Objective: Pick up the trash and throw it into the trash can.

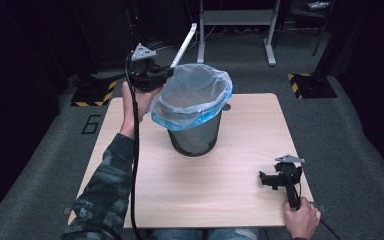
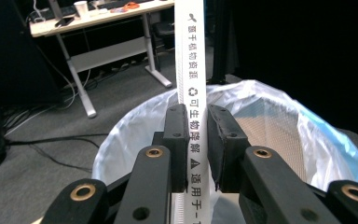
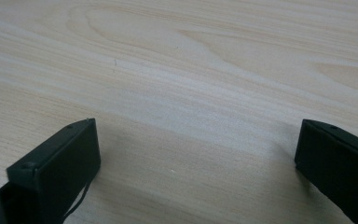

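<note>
While the right gripper gapes, the left gripper clamps a white strip.

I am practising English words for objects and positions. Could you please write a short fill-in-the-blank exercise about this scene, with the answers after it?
1. The left gripper is shut on a white ____ printed with characters.
2. The jaws of the right gripper stand ____ above the wooden table.
3. The black mesh bin is lined with a plastic ____.
4. The bin stands on the ____.

Missing words: strip; open; bag; table
</note>
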The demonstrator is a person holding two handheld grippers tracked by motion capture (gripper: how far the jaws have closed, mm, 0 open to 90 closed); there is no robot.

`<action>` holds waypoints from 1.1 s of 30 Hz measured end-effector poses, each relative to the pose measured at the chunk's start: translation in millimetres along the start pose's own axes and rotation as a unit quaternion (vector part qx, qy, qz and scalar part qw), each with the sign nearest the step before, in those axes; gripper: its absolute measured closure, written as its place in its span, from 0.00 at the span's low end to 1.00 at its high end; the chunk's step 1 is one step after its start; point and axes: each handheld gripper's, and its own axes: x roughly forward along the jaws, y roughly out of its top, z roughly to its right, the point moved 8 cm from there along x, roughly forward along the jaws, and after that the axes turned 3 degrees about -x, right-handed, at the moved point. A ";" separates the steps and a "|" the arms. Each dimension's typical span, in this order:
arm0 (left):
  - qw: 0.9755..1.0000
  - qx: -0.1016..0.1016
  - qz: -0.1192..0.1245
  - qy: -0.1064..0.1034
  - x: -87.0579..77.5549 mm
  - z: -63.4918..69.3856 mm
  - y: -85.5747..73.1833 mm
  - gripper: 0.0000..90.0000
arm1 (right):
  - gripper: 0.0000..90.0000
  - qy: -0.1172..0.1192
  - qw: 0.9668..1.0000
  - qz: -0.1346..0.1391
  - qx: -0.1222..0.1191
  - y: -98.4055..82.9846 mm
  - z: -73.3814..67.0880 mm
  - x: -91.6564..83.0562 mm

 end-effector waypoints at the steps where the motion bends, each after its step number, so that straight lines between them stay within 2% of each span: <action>1: 1.000 0.000 0.003 0.001 3.0 0.8 3.2 0.87 | 0.00 0.000 1.000 0.000 0.000 0.0 0.0 0.0; 12: 1.000 0.008 0.021 -0.006 22.7 7.4 25.2 0.87 | 0.00 0.000 1.000 0.000 0.002 0.0 -0.1 -0.1; 23: 0.999 0.011 0.034 -0.009 48.4 10.9 26.7 0.87 | 0.00 -0.001 1.000 0.000 0.001 0.0 0.2 -0.2; 26: 1.000 0.009 0.021 -0.010 55.4 10.5 21.7 0.85 | 0.00 -0.001 1.000 0.001 0.001 0.0 0.3 -0.2; 28: 1.000 0.004 0.006 -0.018 59.7 10.6 14.0 0.79 | 0.00 -0.001 1.000 0.000 0.001 0.0 0.3 -0.3; 29: 1.000 0.004 0.006 -0.018 59.7 10.6 14.0 0.77 | 0.00 -0.001 1.000 0.000 0.001 0.0 0.3 -0.3; 30: 1.000 0.003 0.000 -0.018 60.6 10.4 11.1 0.77 | 0.00 -0.001 1.000 0.000 0.001 -0.1 0.3 -0.3; 33: 0.999 -0.007 -0.024 -0.025 62.7 10.0 2.9 0.63 | 0.00 -0.001 1.000 0.000 0.002 -0.1 0.4 -0.4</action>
